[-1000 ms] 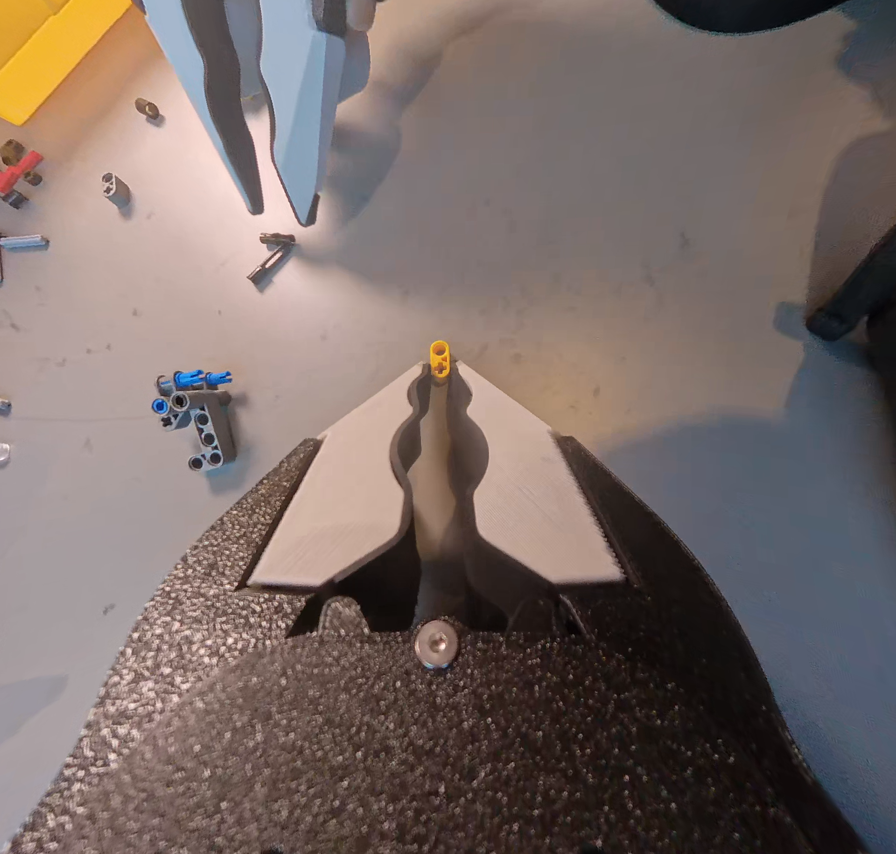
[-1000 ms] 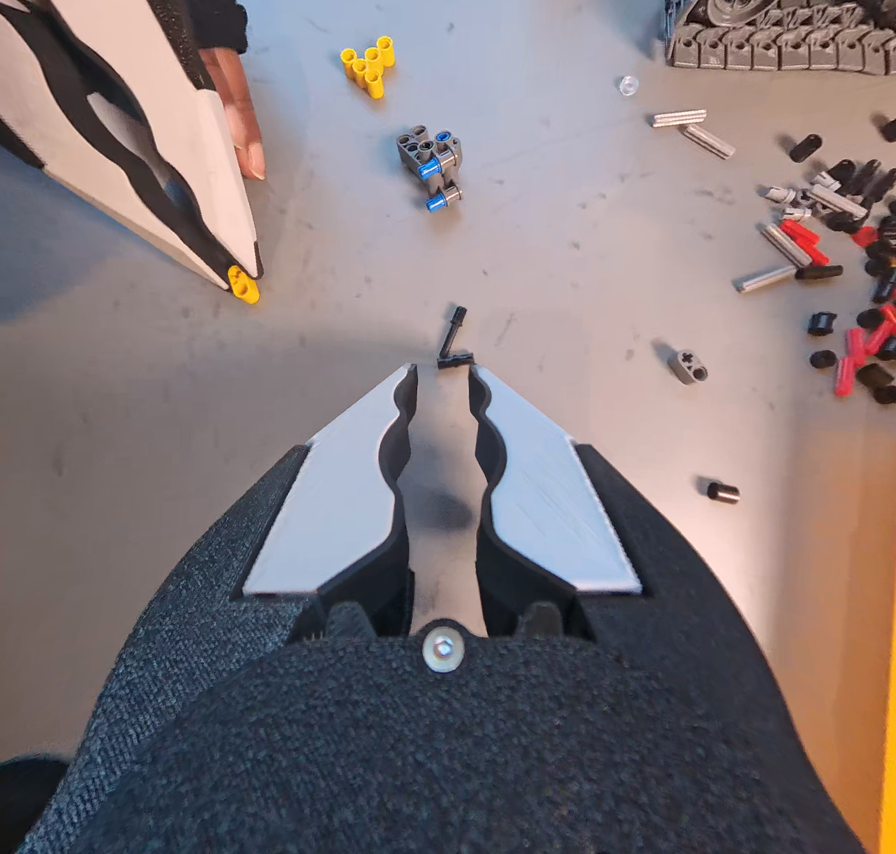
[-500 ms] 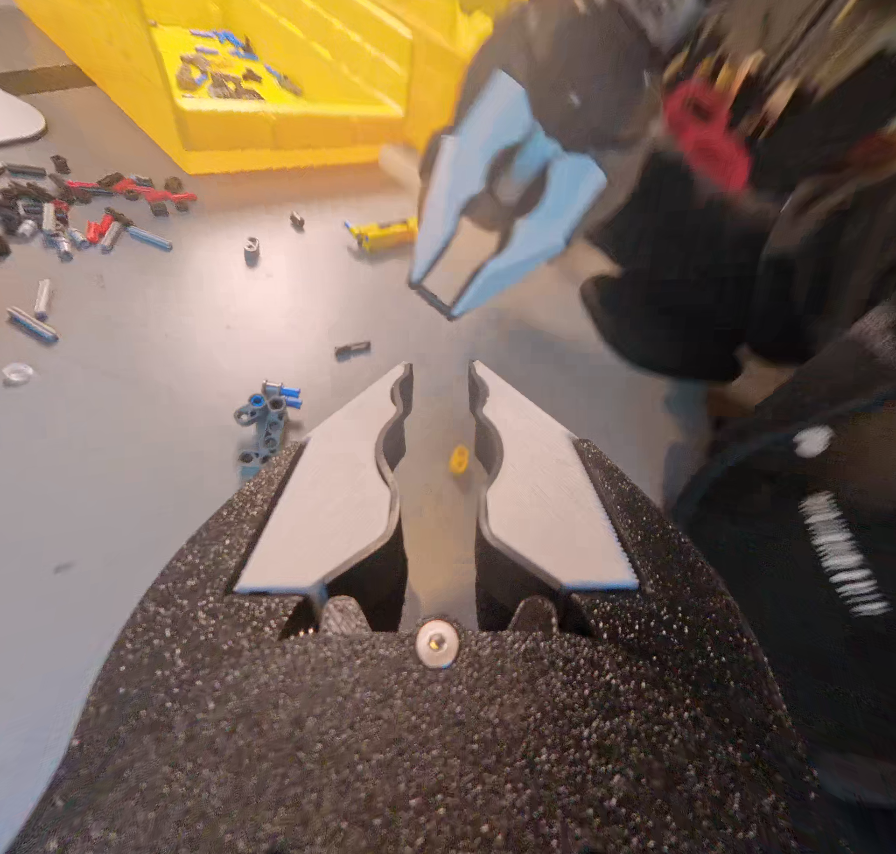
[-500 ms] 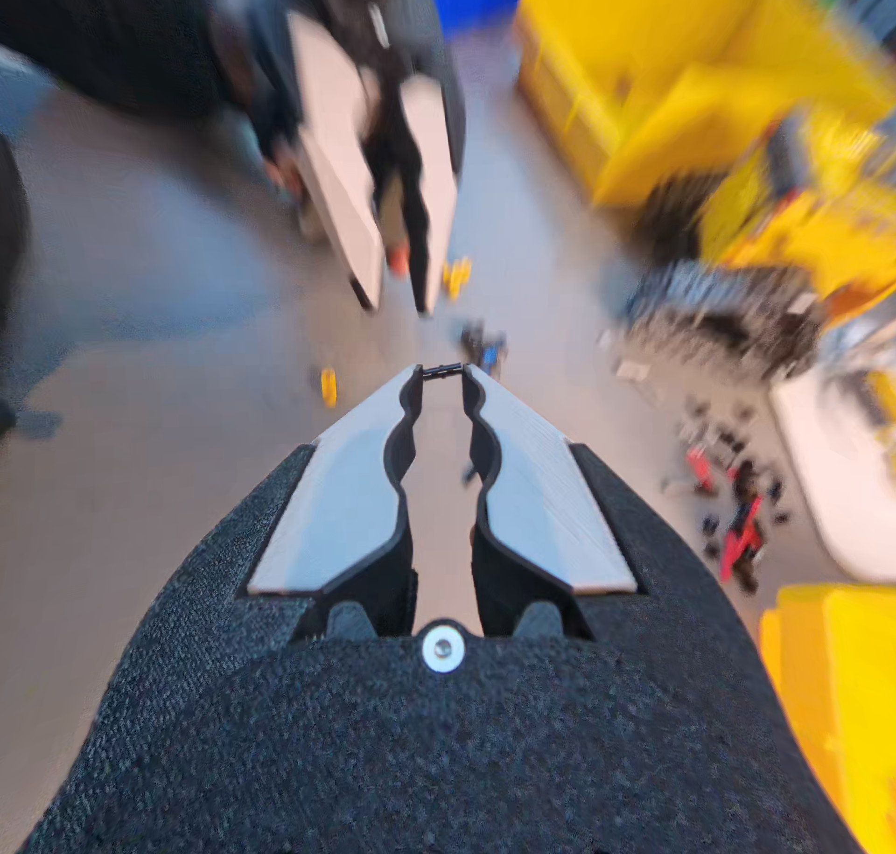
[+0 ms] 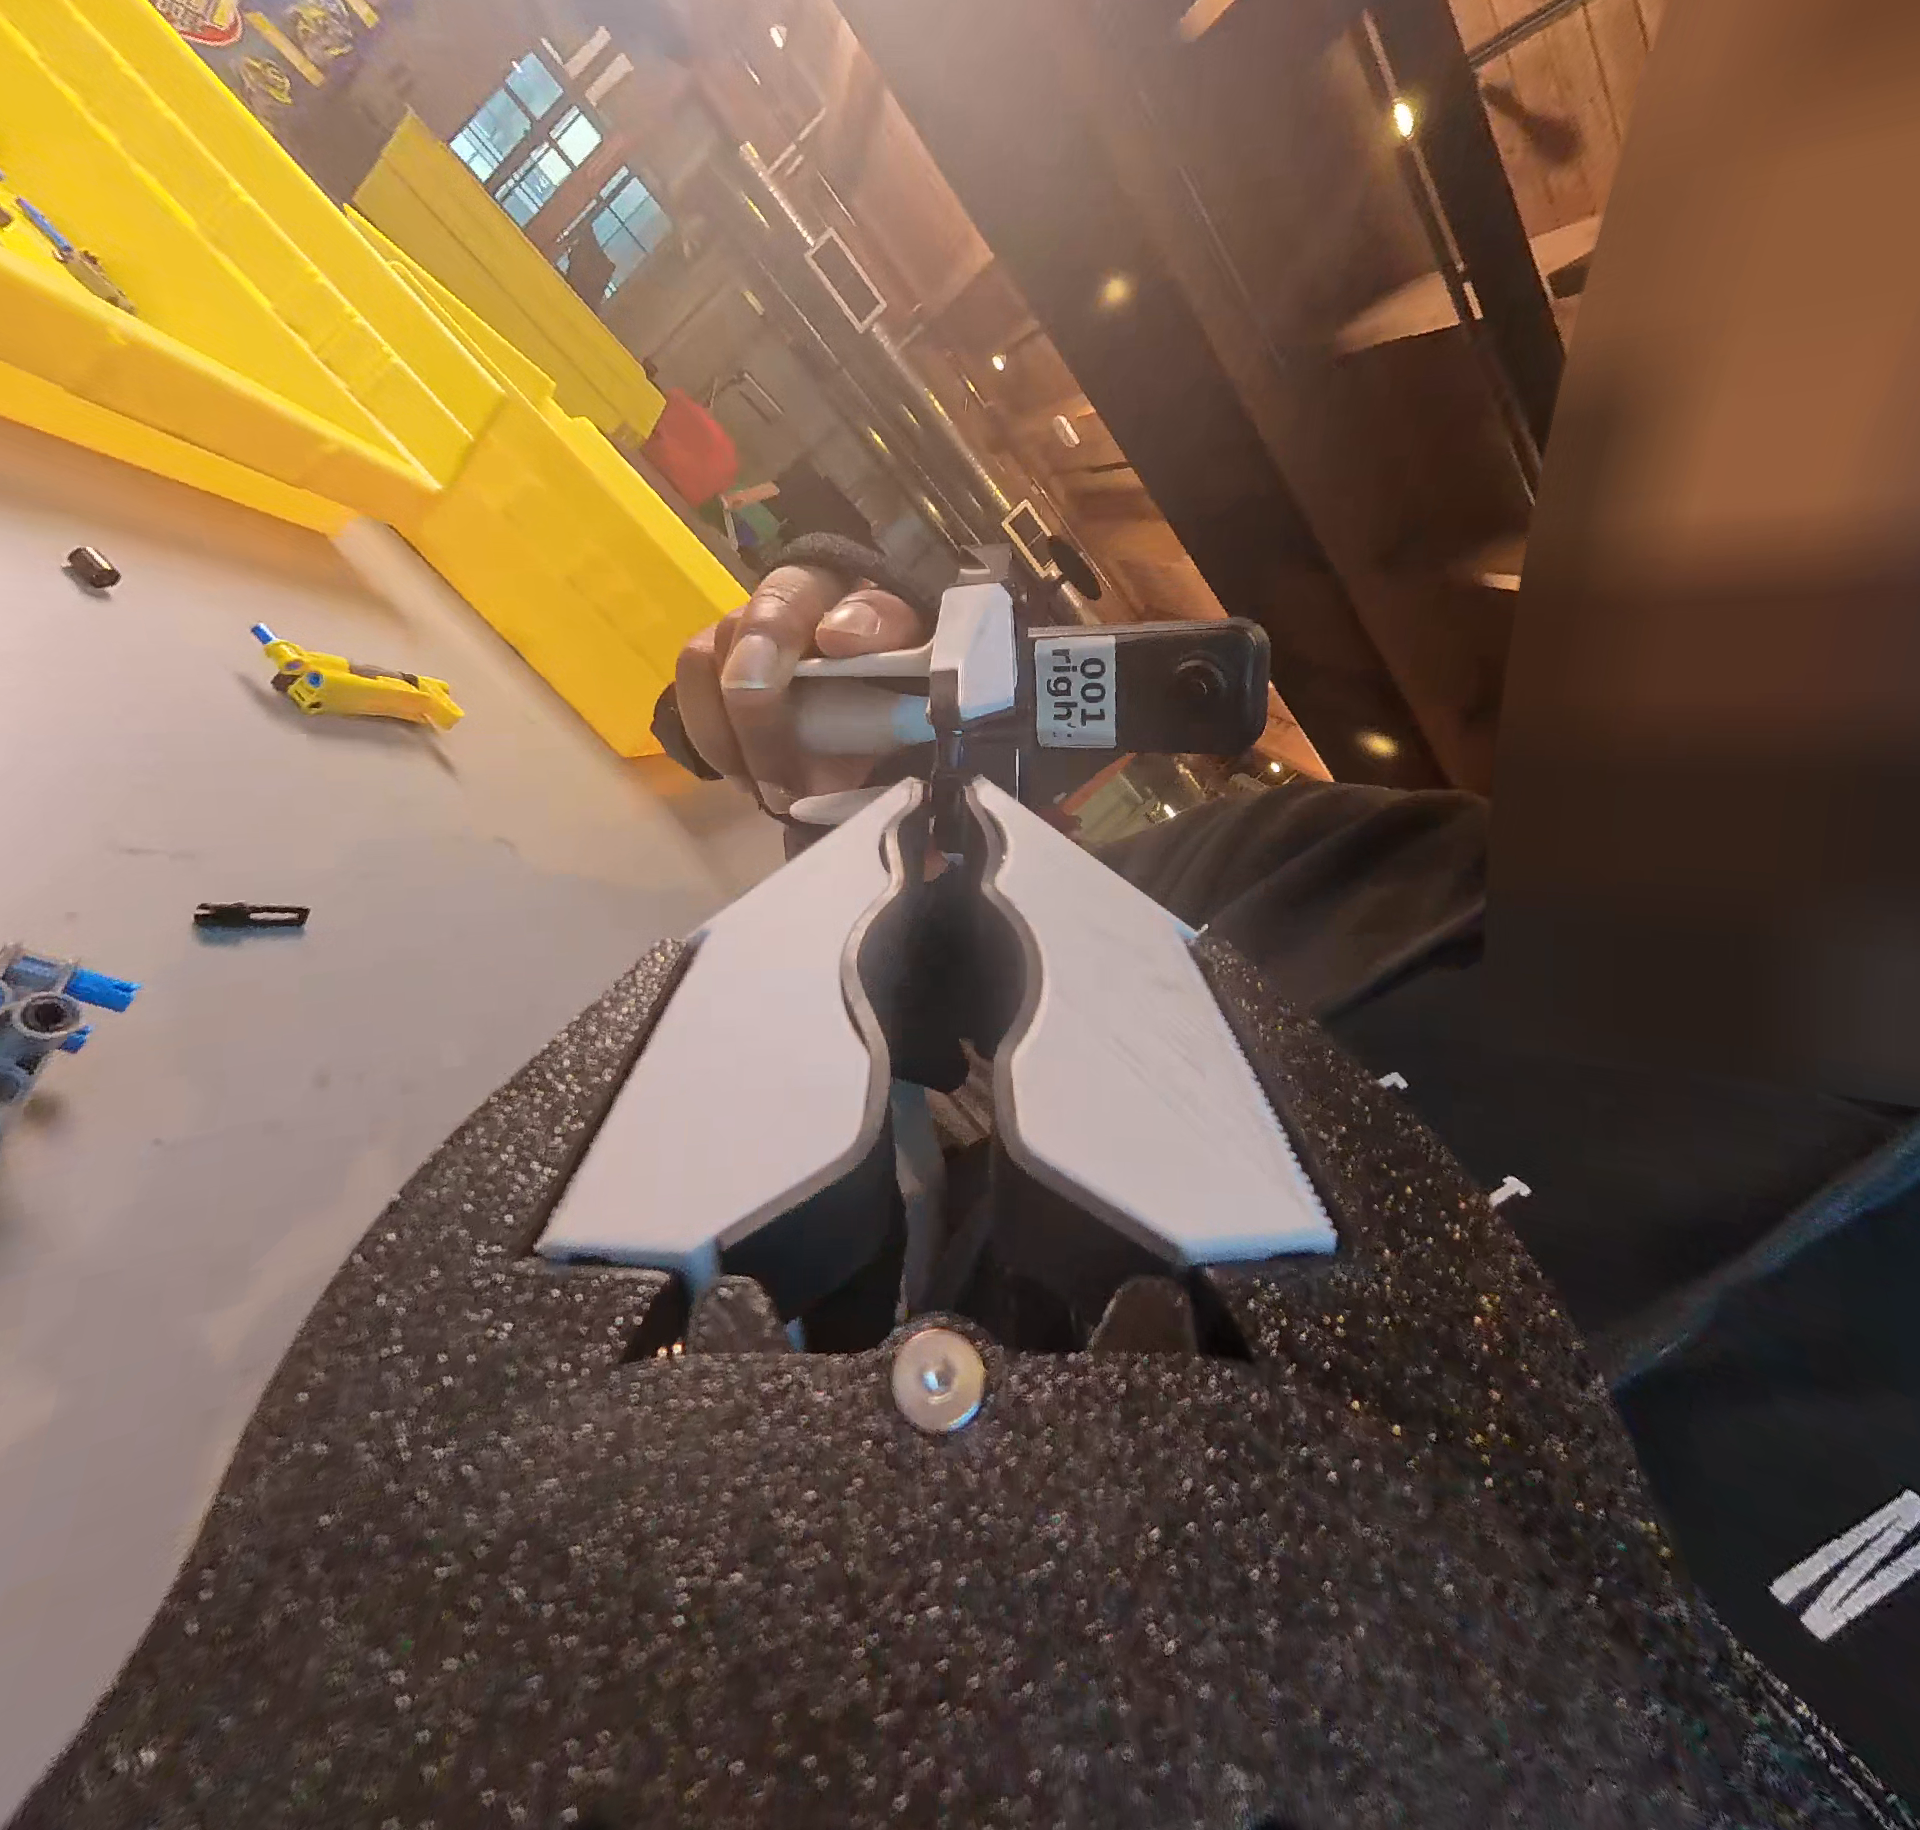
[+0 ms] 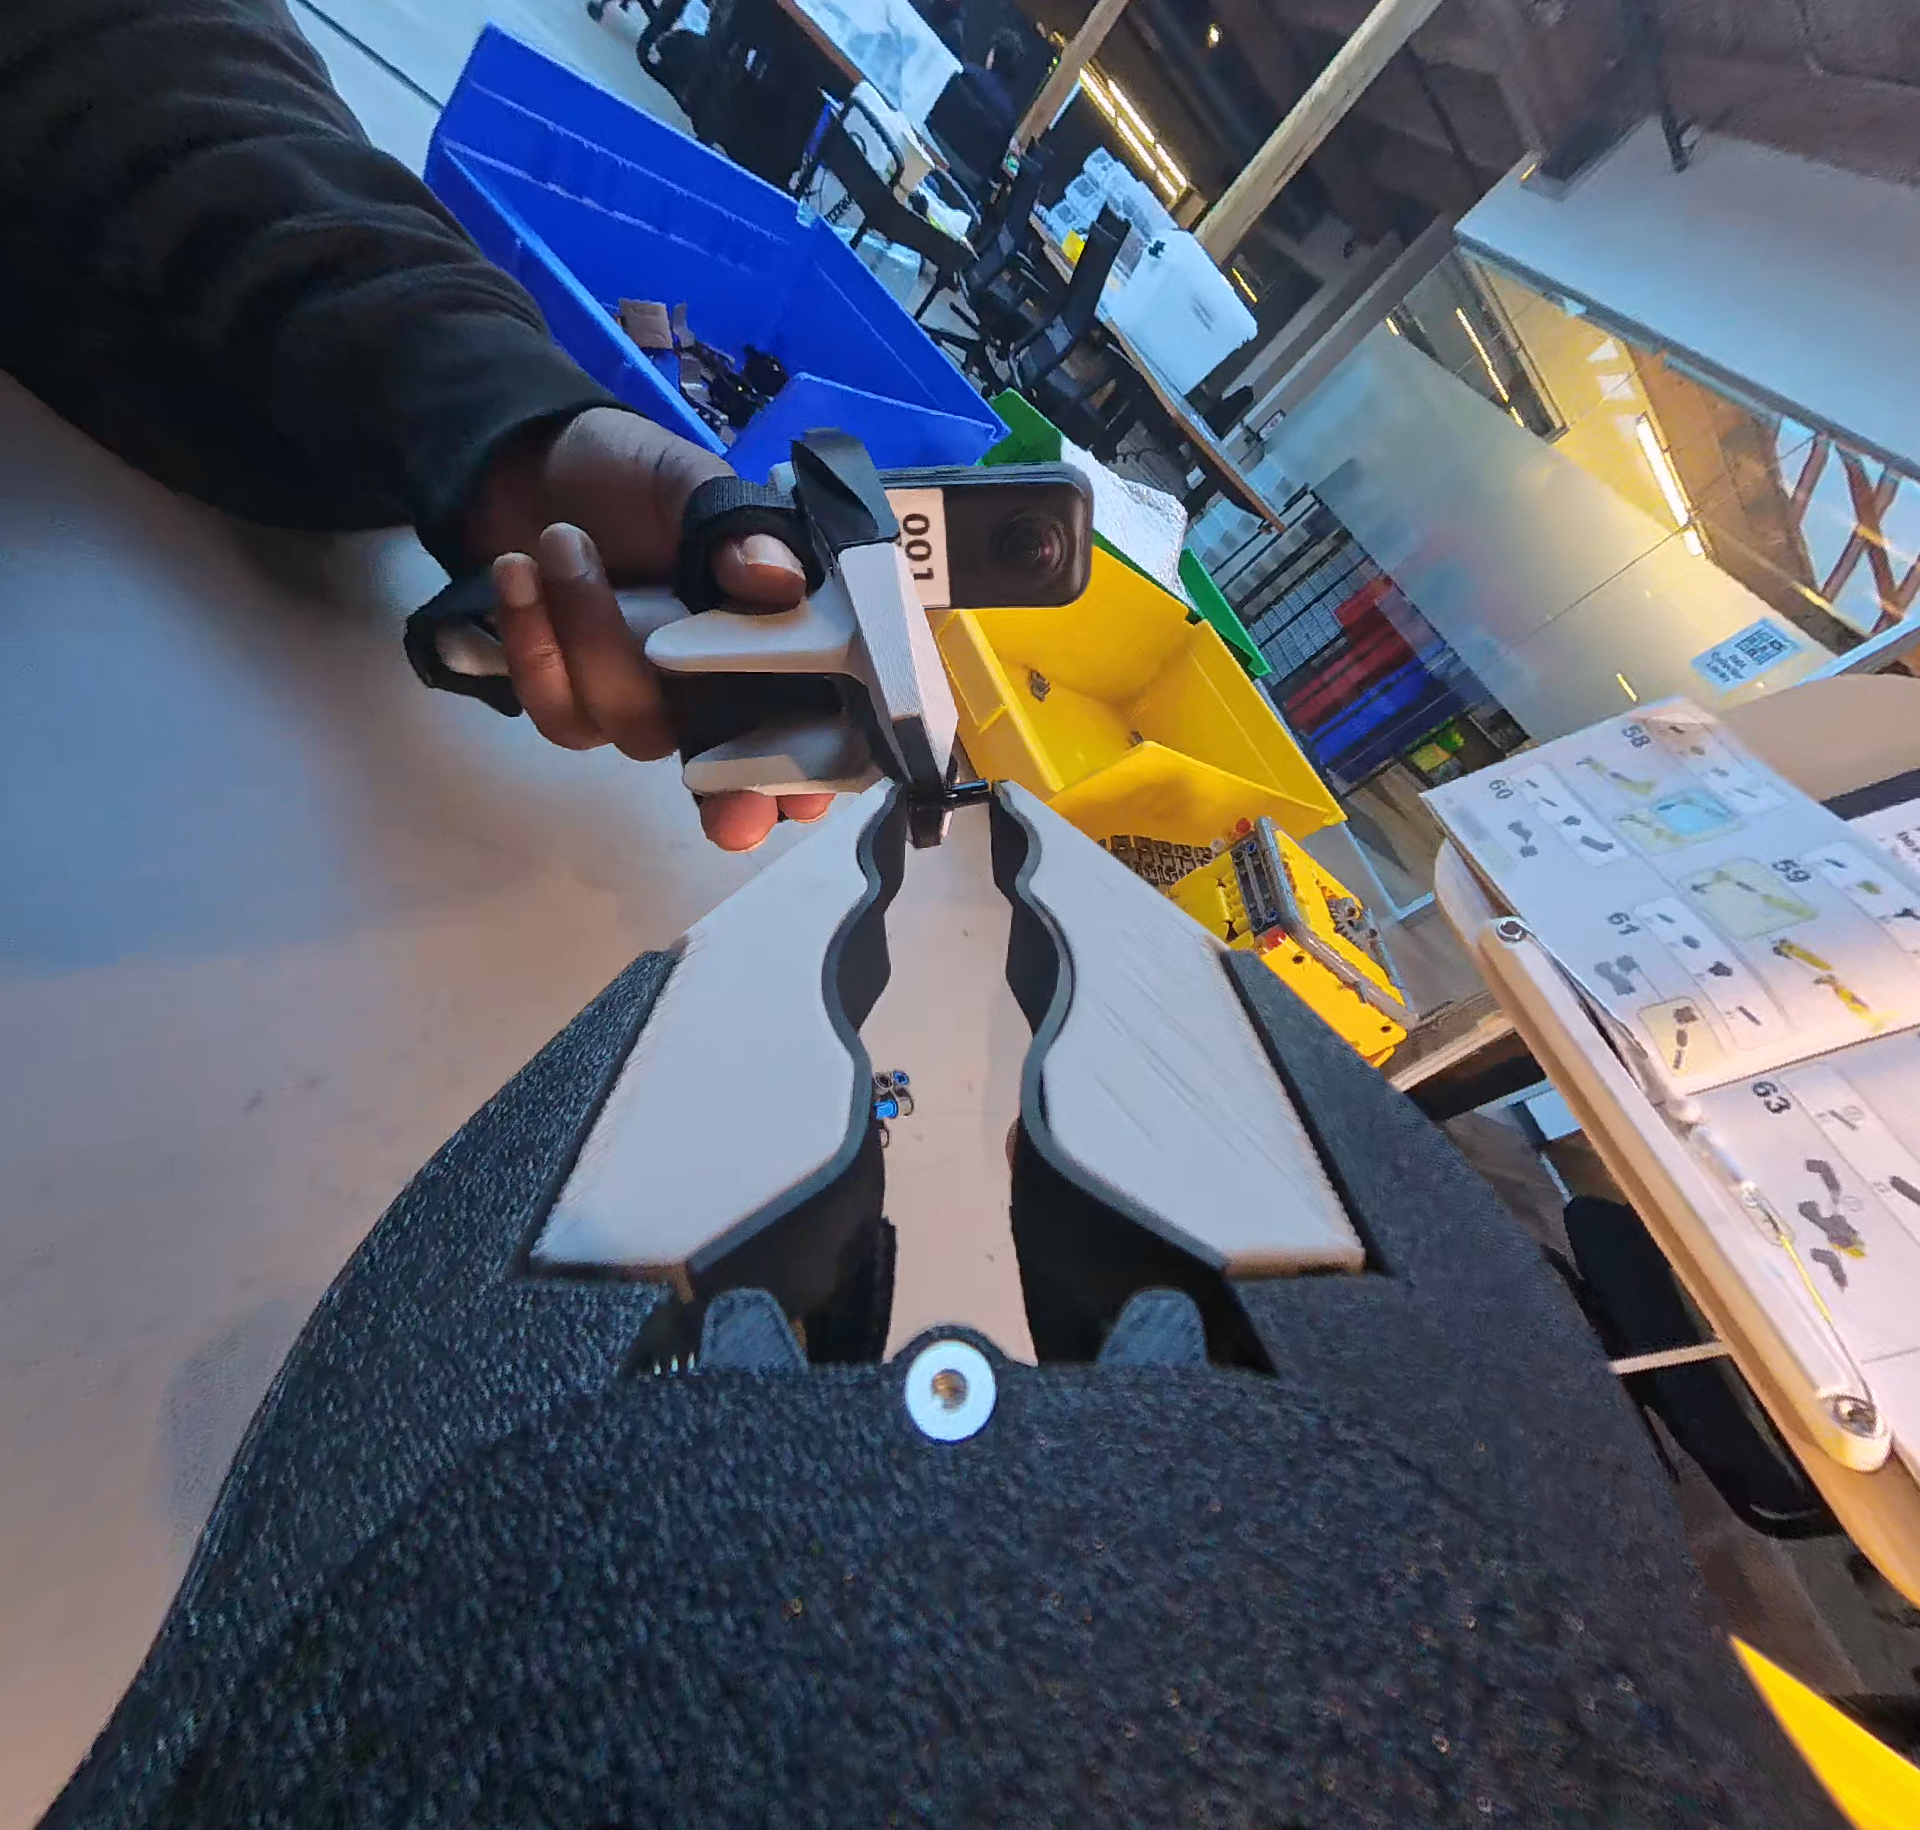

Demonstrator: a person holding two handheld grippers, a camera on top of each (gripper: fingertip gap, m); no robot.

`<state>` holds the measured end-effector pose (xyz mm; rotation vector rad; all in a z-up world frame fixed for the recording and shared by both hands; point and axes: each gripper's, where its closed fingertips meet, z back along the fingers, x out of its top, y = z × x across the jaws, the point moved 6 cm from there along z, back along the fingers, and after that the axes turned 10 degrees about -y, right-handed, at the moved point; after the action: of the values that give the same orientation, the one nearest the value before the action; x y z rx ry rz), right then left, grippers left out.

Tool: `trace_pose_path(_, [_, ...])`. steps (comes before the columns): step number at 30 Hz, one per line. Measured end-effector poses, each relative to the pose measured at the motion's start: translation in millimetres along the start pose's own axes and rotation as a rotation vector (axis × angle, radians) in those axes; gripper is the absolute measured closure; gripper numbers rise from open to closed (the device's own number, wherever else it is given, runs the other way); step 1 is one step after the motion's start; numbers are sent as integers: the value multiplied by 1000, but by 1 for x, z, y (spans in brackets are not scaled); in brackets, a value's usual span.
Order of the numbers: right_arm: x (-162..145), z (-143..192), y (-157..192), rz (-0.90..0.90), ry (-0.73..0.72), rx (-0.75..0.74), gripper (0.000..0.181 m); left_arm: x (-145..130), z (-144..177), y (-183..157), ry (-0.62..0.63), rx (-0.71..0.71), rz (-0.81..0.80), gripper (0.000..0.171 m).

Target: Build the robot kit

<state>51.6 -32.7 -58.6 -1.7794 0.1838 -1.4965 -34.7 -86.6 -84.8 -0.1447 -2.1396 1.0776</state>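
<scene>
Jaws of the left gripper point(image 5: 943, 793) drawn nearly together, only a thin slot at the tips, with something small and dark wedged there. Cannot tell whether truly clamped on it or merely beside it. Jaws of the right gripper point(image 6: 943, 795) a little apart, pinched on a small black pin point(image 6: 951, 795) lying crosswise between the tips. Both held up off the grey table point(image 5: 312, 1105), tip to tip, each facing the other's camera.

Behind each tool, a hand: one point(image 5: 769, 679) wrapped round the right gripper's handle, one point(image 6: 603, 627) round the left's, with a dark sleeve point(image 6: 208, 222) cut off by the frame edge.

On the table in the left wrist view:
- a yellow built piece point(image 5: 358, 694)
- a loose black rod point(image 5: 249, 915)
- a small black bush point(image 5: 94, 567)
- a grey and blue cluster point(image 5: 42, 1011), cropped at the left edge

Yellow bins point(image 5: 312, 326) beyond, contents too small to read. Large dark blur across the right of that view.

In the right wrist view:
- a blue bin point(image 6: 675, 253) with dark bits inside
- a yellow bin point(image 6: 1122, 710)
- a yellow model point(image 6: 1299, 907), partly hidden by the right finger
- an open instruction booklet point(image 6: 1714, 897), cut off at the right edge
</scene>
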Motion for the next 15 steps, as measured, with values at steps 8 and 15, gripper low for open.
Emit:
trace_pose_path(8, [-5,15,19,-221,55,344,168,-24,3,-4,423,68,-342,168])
trace_pose_path(15, [-8,16,47,-274,124,536,174,-52,3,-1,636,20,-370,168])
